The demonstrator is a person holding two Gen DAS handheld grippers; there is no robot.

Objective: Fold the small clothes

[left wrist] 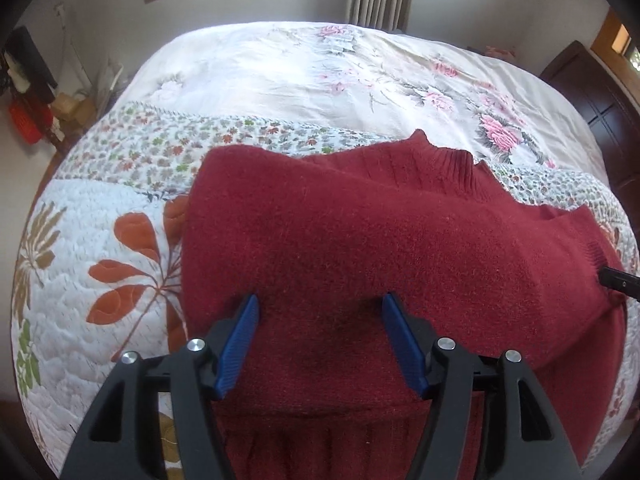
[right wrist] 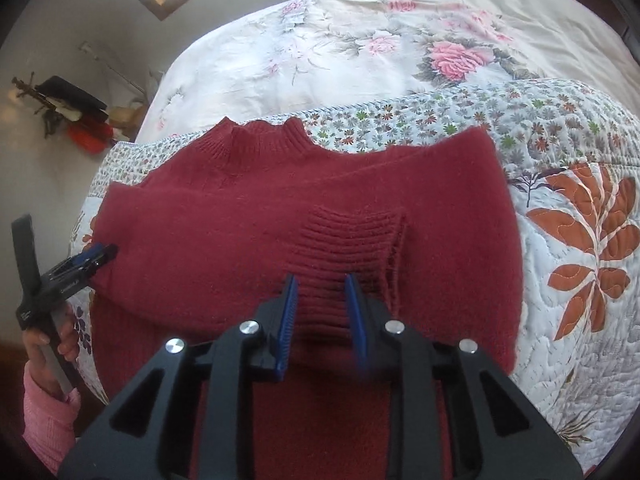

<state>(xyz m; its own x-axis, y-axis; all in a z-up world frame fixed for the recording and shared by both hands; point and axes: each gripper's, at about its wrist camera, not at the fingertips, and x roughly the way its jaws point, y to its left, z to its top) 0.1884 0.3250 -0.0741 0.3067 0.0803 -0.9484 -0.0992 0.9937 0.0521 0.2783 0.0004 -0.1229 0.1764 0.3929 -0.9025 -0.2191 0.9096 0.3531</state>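
Observation:
A dark red knit sweater (left wrist: 360, 240) (right wrist: 240, 232) lies flat on the quilted coverlet (left wrist: 80, 280) (right wrist: 580, 320), its ribbed collar (left wrist: 440, 156) (right wrist: 264, 140) pointing away from me. One sleeve is folded across the body, and its ribbed cuff (right wrist: 352, 236) ends near the middle. My right gripper (right wrist: 322, 312) hovers over that cuff, jaws partly apart with the ribbing between the blue pads (right wrist: 288, 320). My left gripper (left wrist: 322, 336) is spread wide open above the sweater's body, and in the right wrist view it (right wrist: 102, 254) sits at the sweater's left edge. The right gripper's tip (left wrist: 616, 284) shows at the sweater's right side.
The quilt covers the near part of a bed with a pale floral sheet (left wrist: 320, 72) (right wrist: 380, 32) beyond. A hand in a pink sleeve (right wrist: 48, 360) holds the left gripper. Clutter (left wrist: 28, 120) (right wrist: 80, 120) stands on the floor at left. A dark wooden cabinet (left wrist: 600, 100) stands at right.

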